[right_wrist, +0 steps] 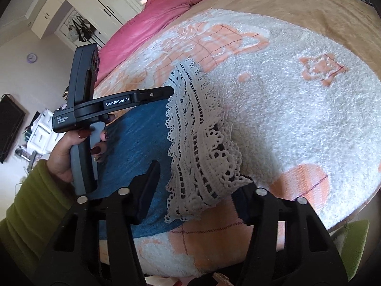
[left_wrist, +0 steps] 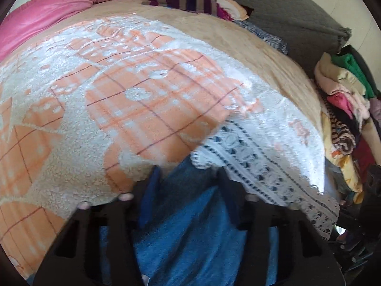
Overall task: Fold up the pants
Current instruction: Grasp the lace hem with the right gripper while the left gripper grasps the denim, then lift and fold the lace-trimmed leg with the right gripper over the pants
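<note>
Blue denim pants (left_wrist: pixel 190 226) with a white lace hem (left_wrist: pixel 250 162) lie on a fluffy white and orange blanket (left_wrist: pixel 119 107). My left gripper (left_wrist: pixel 188 181) straddles the denim just behind the lace, jaws apart, cloth filling the gap. In the right wrist view a hand (right_wrist: pixel 64 157) holds that left gripper (right_wrist: pixel 170 89), its tip at the far end of the lace hem (right_wrist: pixel 197 124). My right gripper (right_wrist: pixel 197 190) stands open around the near end of the lace, with the pants' denim (right_wrist: pixel 138 138) beside its left finger (right_wrist: pixel 147 190).
A pink quilt (left_wrist: pixel 59 7) is heaped at the far end of the bed. A pile of folded clothes (left_wrist: pixel 343 100) stands past the bed's right edge, below a grey cushion (left_wrist: pixel 285 12). White wardrobes (right_wrist: pixel 95 4) line the far wall. A green sleeve (right_wrist: pixel 28 202) covers the arm at left.
</note>
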A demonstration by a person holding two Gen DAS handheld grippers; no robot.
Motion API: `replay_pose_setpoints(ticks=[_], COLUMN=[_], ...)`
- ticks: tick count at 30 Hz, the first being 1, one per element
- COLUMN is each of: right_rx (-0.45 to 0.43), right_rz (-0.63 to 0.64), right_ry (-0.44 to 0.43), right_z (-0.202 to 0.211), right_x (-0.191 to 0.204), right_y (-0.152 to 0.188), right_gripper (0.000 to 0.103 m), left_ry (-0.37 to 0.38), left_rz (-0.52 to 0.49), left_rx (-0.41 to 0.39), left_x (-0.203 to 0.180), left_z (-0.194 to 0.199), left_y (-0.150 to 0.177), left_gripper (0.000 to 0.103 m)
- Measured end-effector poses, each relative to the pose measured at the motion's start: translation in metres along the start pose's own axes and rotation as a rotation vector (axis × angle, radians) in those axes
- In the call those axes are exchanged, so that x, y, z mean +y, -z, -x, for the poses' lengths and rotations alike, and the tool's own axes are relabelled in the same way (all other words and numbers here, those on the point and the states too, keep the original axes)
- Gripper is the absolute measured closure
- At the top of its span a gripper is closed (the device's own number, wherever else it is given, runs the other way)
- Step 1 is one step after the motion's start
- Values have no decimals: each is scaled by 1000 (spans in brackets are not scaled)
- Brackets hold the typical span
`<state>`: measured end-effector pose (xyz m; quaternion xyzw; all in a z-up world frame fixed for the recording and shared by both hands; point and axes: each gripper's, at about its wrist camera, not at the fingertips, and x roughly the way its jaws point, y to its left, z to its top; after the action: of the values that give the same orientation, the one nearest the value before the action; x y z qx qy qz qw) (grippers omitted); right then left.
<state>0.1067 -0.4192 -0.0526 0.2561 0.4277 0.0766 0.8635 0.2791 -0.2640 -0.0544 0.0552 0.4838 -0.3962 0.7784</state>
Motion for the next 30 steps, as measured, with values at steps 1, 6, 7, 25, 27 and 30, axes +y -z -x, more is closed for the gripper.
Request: replay_pose_setpoints(ticks=[1, 6, 7, 25, 27, 30], right_rx=[3, 9, 5, -140, -117, -58], right_rz=[-1, 2, 7, 386, 473, 550], right_ry=[0, -34, -39, -290, -292, -296], right_z=[-2, -6, -6, 10, 4, -15], right_x=[0, 1, 2, 99, 127, 160], right_y=[-1, -2, -2, 22, 27, 33], right_gripper=[63, 83, 84, 86, 86, 86], left_ry=[16, -29, -29, 76, 69, 52], left_rz=[-6, -18, -14, 133, 156, 214], left_rx=[0, 10, 6, -253, -255, -245], left_x=[-2, -12, -12, 33, 44, 64], left_z=[0, -4, -2, 117, 127, 136], left_y=[1, 1, 2, 48, 58, 77], left_gripper=[81, 87, 88, 92, 92, 92])
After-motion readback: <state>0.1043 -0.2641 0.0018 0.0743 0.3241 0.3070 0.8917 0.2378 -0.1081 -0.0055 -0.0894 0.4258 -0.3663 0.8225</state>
